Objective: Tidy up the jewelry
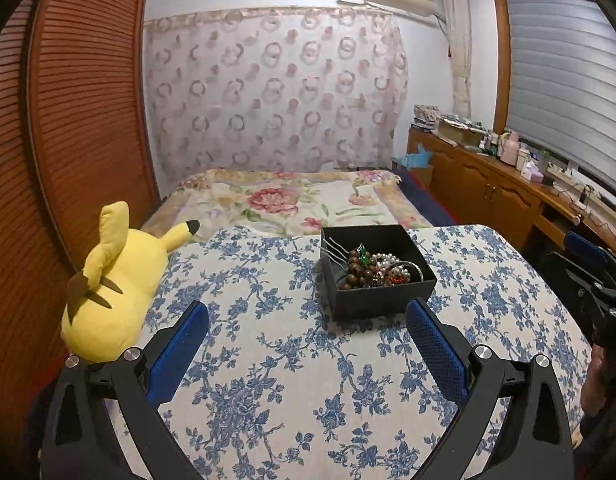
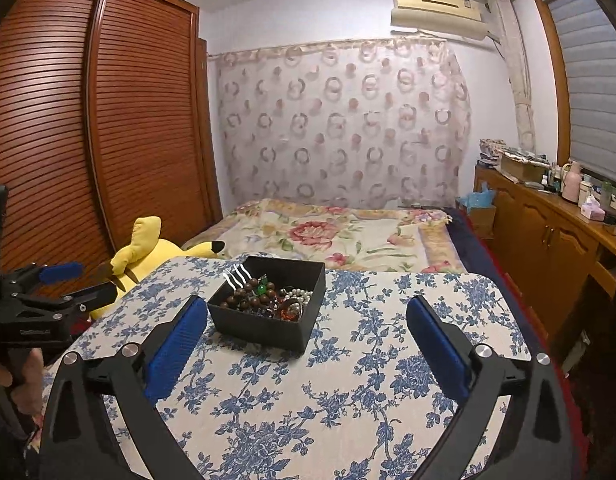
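Both grippers' fingers spread, empty; box corner toward right gripper.

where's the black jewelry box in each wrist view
Left wrist: black jewelry box sits right of centre on the blue floral cloth, beyond the right fingertip.
Right wrist: black jewelry box sits left of centre, beside the left fingertip.
Shared landmark: the yellow plush toy, left of the box in both views.

Bedroom — slatted wardrobe left, AC unit w/ curtain behind bed
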`<action>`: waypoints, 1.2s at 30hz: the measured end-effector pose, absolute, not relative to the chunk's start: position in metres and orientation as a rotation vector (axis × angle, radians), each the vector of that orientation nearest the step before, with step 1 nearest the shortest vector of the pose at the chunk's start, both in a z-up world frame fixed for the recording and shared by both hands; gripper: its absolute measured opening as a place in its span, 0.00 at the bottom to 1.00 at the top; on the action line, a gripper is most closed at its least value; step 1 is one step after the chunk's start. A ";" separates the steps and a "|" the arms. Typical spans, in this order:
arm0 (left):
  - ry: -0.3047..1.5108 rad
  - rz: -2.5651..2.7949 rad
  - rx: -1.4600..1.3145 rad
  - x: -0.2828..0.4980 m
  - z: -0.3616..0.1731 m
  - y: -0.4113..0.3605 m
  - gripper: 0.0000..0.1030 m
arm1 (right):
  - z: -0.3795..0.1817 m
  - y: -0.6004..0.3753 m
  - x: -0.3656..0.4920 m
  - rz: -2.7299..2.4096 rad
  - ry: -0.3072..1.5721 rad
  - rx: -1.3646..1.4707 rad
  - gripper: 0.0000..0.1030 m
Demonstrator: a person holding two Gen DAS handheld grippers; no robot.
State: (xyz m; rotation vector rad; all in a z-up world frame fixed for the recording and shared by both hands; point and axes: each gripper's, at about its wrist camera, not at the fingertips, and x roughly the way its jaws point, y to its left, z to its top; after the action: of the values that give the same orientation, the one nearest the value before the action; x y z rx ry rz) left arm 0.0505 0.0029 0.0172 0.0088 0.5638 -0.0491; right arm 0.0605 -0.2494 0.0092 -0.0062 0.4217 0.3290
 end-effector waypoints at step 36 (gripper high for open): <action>0.564 -0.051 0.015 0.046 0.017 0.000 0.92 | 0.001 -0.253 0.065 0.314 0.425 0.003 0.98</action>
State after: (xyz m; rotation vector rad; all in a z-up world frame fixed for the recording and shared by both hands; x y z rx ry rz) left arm 0.0461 0.0005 0.0174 0.0145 0.5640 -0.0508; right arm 0.0648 -0.2534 0.0014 0.0034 0.4252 0.3136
